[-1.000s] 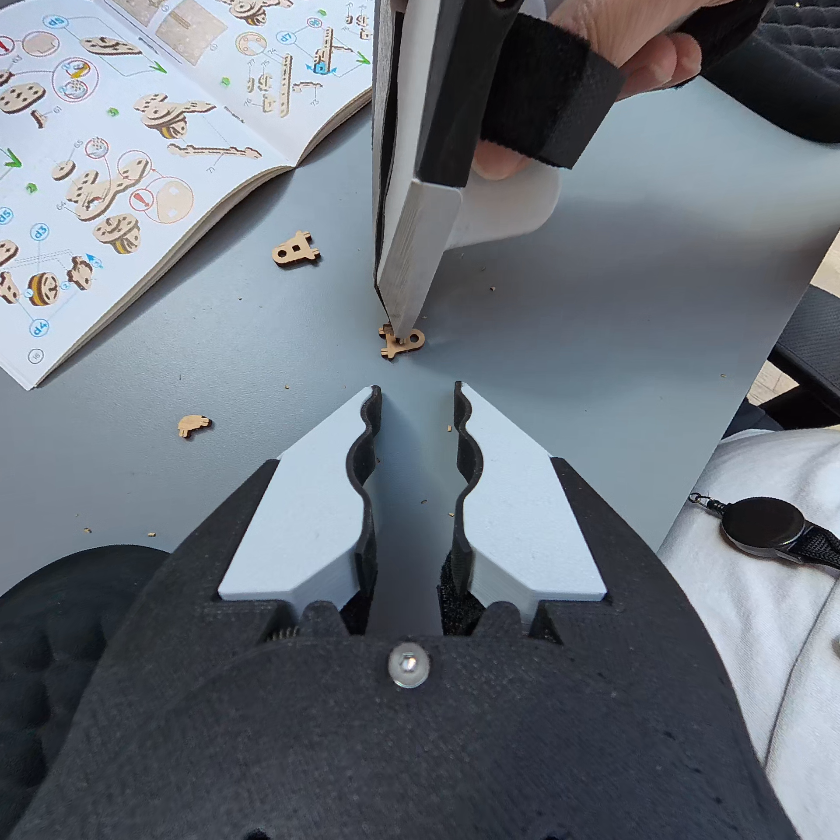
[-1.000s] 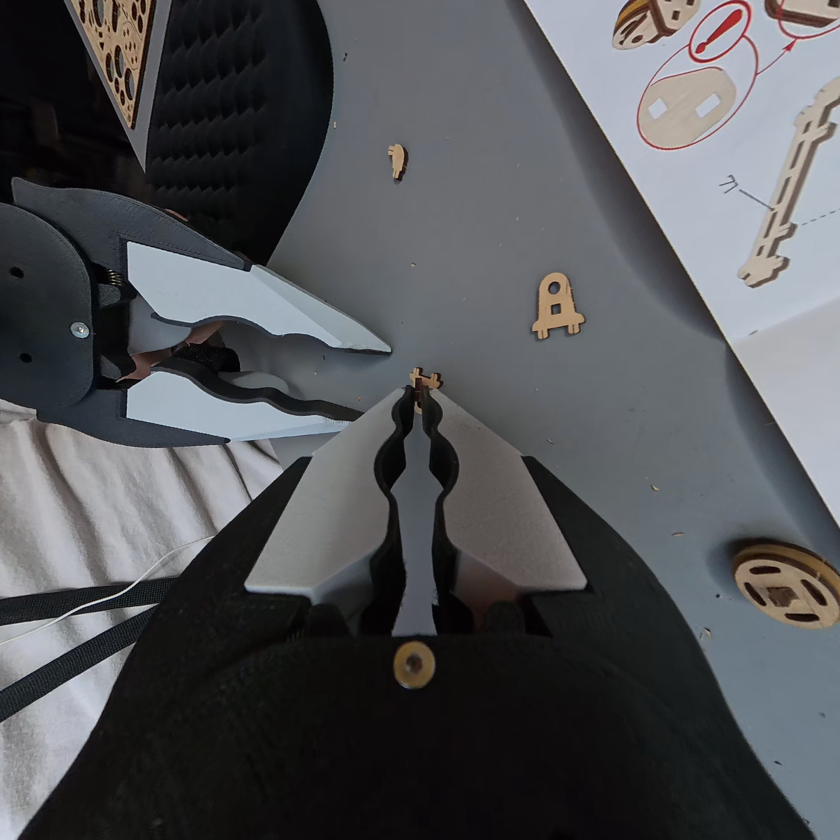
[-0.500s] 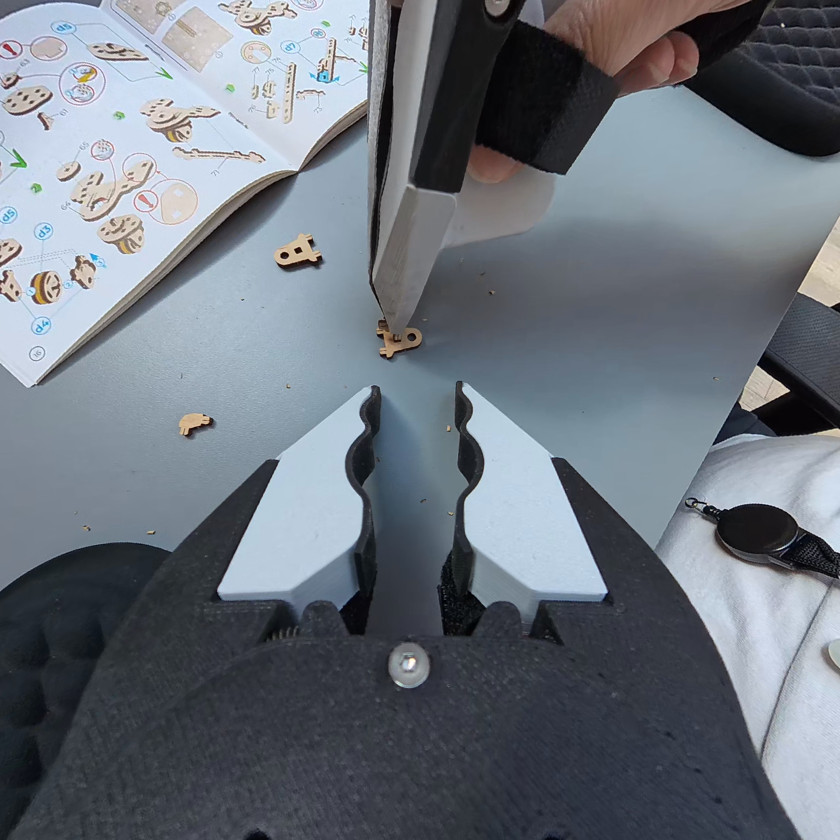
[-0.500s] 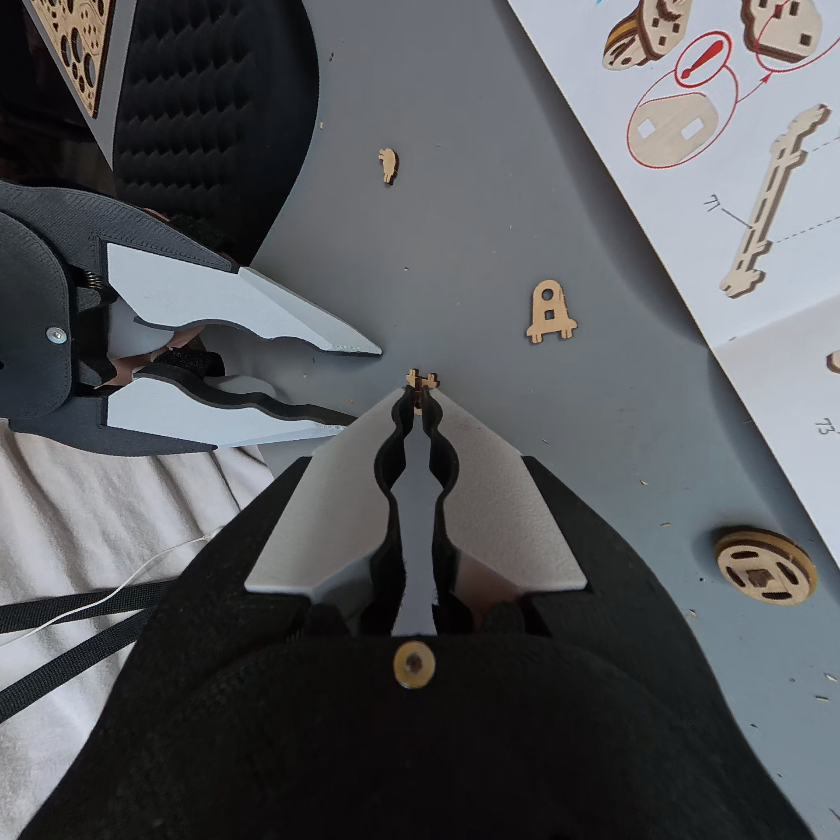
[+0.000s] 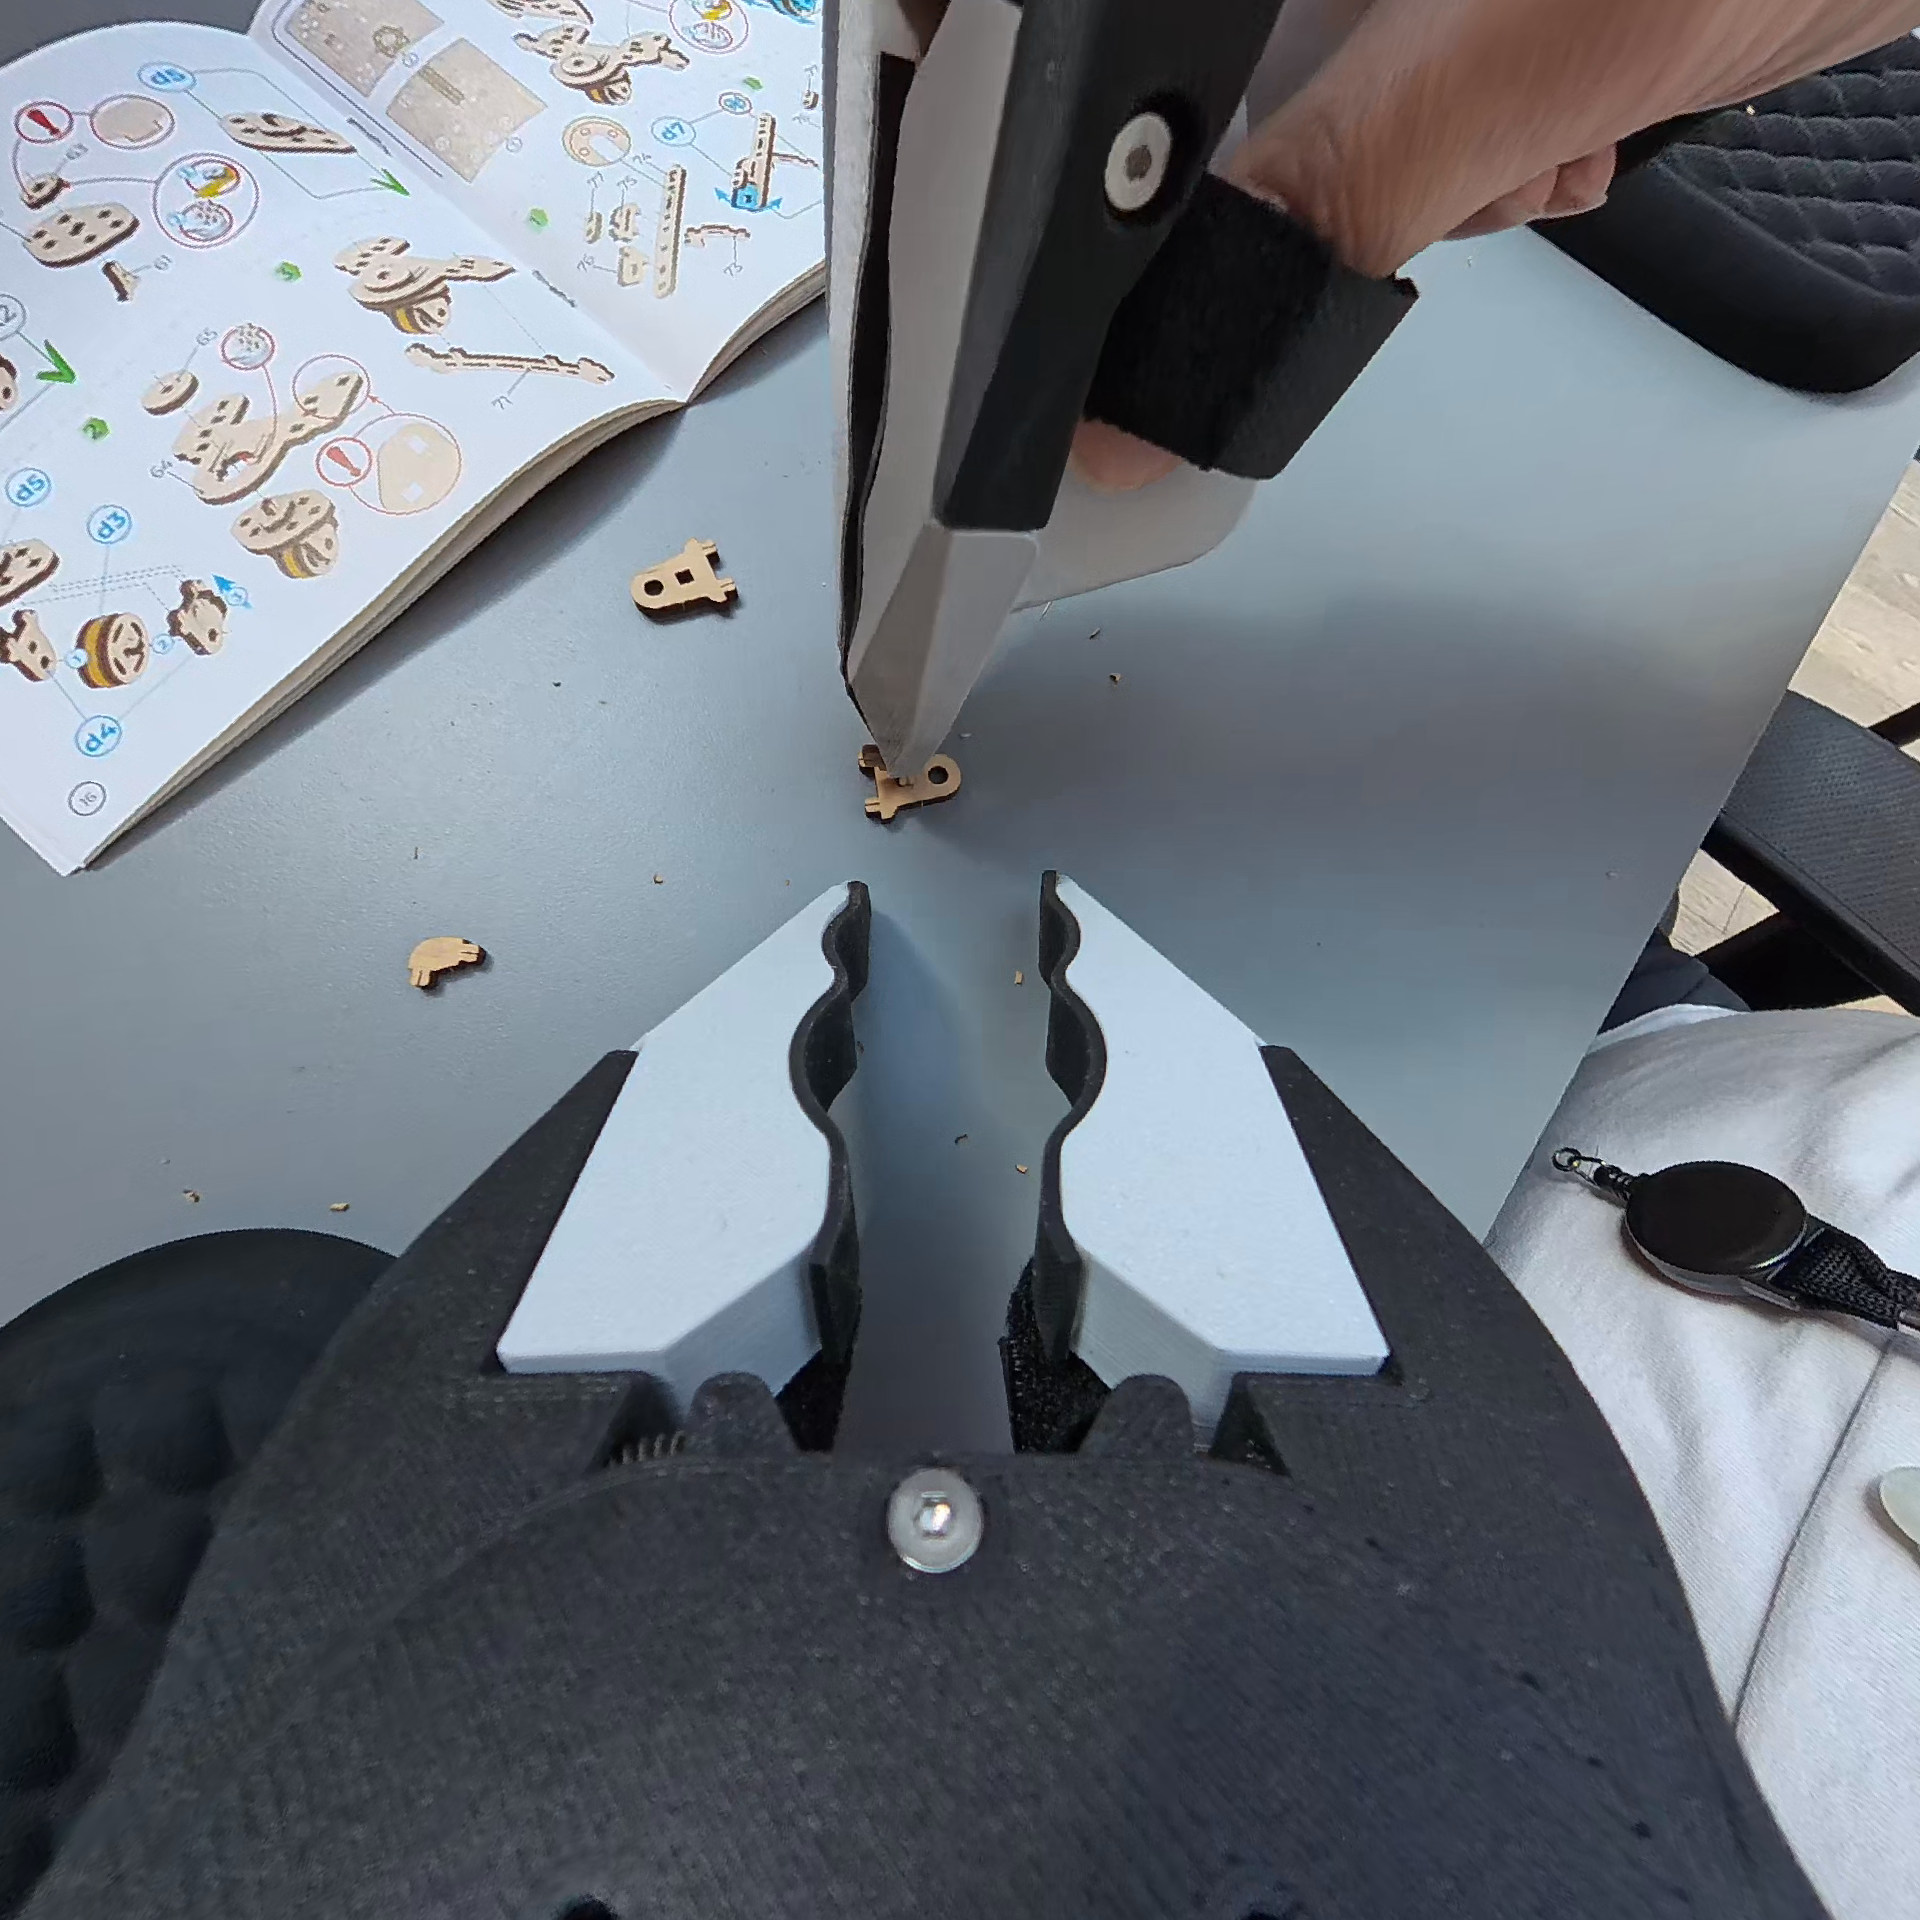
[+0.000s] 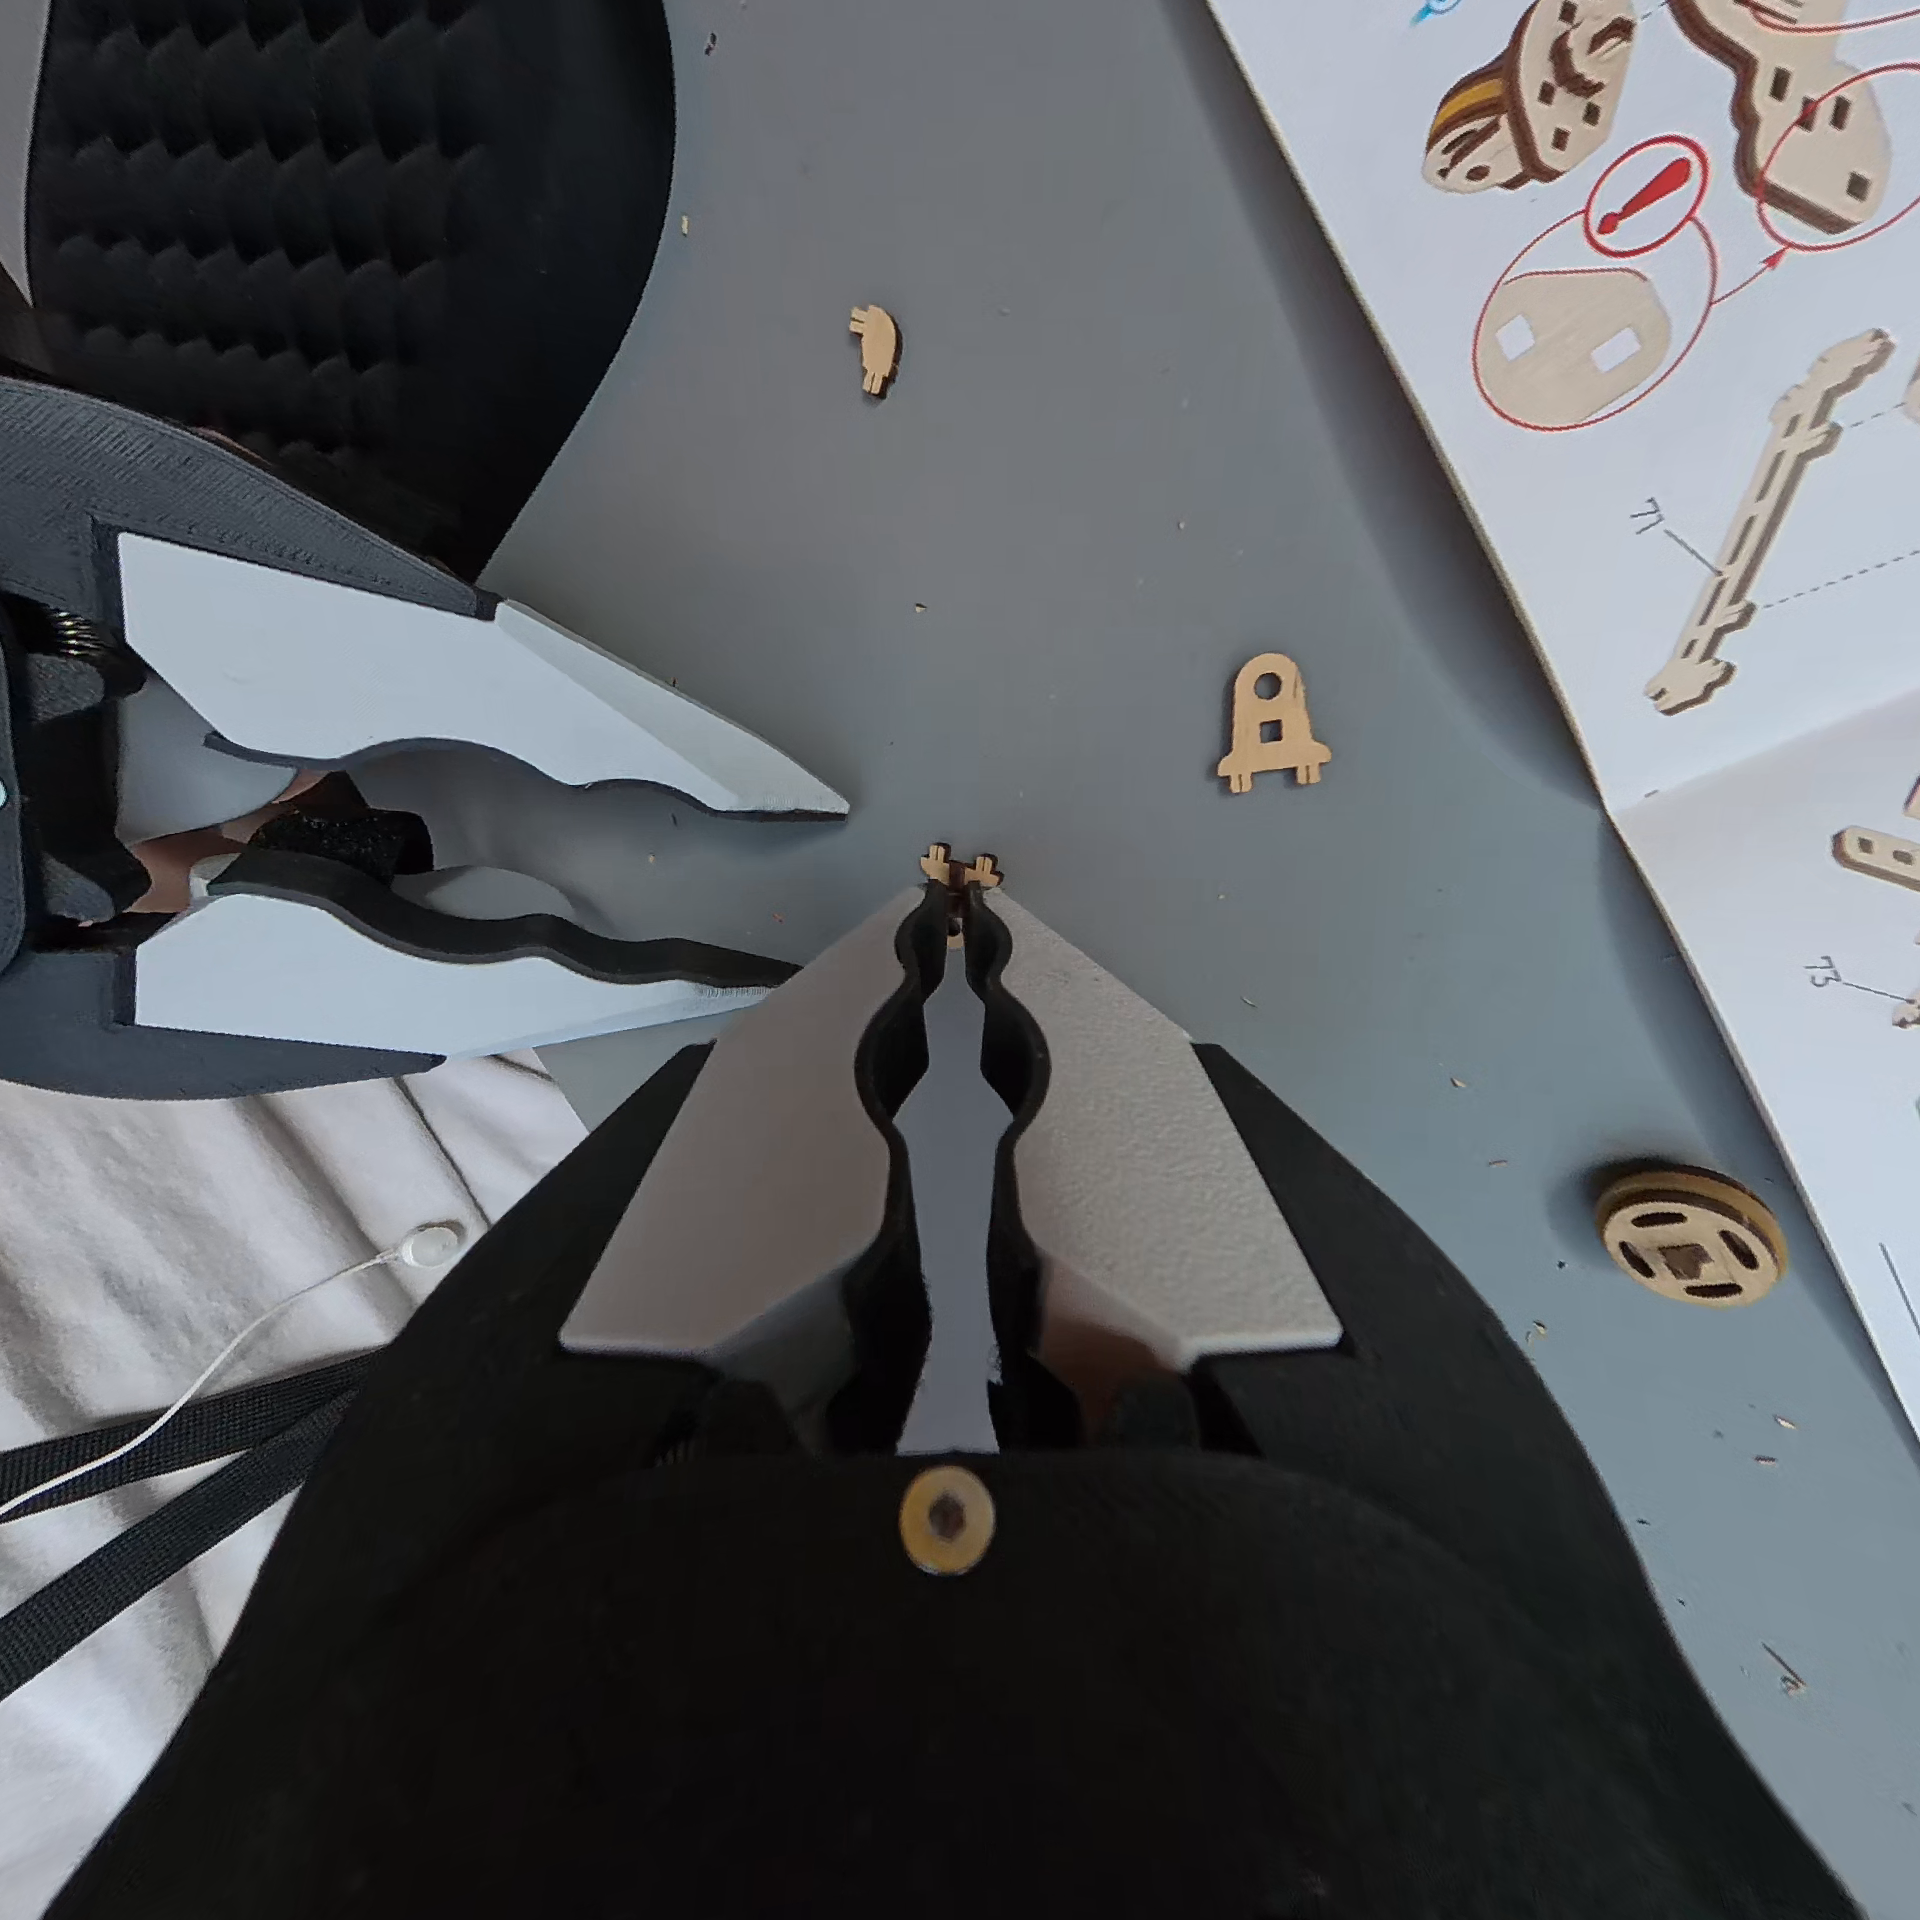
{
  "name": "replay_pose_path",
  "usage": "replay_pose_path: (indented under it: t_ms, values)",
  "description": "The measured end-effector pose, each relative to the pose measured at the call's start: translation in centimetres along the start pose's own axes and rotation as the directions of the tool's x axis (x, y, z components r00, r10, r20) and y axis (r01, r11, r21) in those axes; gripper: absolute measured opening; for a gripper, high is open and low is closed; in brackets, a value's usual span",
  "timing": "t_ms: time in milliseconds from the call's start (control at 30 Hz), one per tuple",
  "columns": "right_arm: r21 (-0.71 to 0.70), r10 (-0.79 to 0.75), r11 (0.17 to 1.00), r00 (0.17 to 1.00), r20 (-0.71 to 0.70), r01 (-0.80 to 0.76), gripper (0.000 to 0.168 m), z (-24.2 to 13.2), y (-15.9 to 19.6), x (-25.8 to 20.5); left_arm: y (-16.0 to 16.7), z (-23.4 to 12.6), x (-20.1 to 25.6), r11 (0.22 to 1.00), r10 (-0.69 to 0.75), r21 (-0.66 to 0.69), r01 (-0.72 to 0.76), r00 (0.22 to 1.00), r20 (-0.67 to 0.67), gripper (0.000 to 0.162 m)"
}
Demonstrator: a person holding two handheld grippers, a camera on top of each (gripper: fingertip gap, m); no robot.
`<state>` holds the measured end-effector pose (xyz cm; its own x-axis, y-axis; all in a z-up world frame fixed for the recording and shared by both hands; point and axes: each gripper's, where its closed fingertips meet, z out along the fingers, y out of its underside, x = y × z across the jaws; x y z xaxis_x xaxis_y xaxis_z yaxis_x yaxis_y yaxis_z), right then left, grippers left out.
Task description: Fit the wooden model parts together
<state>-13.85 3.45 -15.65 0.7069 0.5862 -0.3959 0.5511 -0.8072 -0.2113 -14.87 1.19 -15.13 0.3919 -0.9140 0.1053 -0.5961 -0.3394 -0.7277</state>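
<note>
A small flat wooden part with a round hole (image 5: 909,787) lies on the grey table (image 5: 1351,831). My right gripper (image 6: 958,894) is shut on it, tips down at the table surface; the part's two pegged ends (image 6: 961,871) stick out past the tips. In the left wrist view the right gripper (image 5: 899,743) stands steeply over the part, held by a hand. My left gripper (image 5: 954,894) is open and empty, just short of the part; in the right wrist view it (image 6: 821,888) is to the left. A second bracket-shaped part (image 5: 684,582) (image 6: 1273,727) lies beyond.
An open instruction booklet (image 5: 312,312) (image 6: 1662,416) lies at the far side. A tiny wooden piece (image 5: 445,958) (image 6: 876,348) and a round wooden wheel (image 6: 1691,1231) lie loose. A black cushion (image 6: 312,208), the person's white clothing and a black badge reel (image 5: 1714,1226) border the table edge. My left and right fingertips are right by each other. Between my left fingertips and the tiny wooden piece (image 6: 876,348) there is roughly 8 cm.
The right gripper stays pinched on the small part at the same spot, its handle tilting slightly. The left gripper stays open and in place.
</note>
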Motion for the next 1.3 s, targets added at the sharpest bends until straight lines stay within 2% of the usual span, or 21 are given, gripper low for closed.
replay_pose_path:
  t_ms: [300,800,1000,1167,1300]
  values:
    - [0.003,-0.023,1.000,0.997,-0.070,0.023,0.003,0.0,0.0,0.0,0.1,-0.2,0.3,1.000,0.004,0.009,-0.004,1.000,-0.003,0.031]
    - [-0.022,-0.129,0.991,0.900,-0.417,0.132,0.003,0.0,0.0,0.1,0.3,-0.5,0.8,1.000,0.001,0.022,-0.001,1.000,-0.006,0.031]
    - [0.068,-0.104,0.985,0.864,-0.492,0.157,0.003,0.0,-0.1,0.1,0.5,-0.6,1.1,1.000,0.000,0.025,0.001,1.000,-0.011,0.031]
    - [0.172,-0.055,0.974,0.888,-0.457,0.149,0.003,-0.1,-0.1,0.1,0.5,-0.6,1.2,1.000,-0.003,0.024,0.003,1.000,-0.018,0.031]
    - [0.182,-0.053,0.974,0.916,-0.398,0.136,0.004,0.0,-0.1,0.0,0.5,-0.6,1.1,1.000,-0.011,0.024,0.012,1.000,-0.023,0.031]
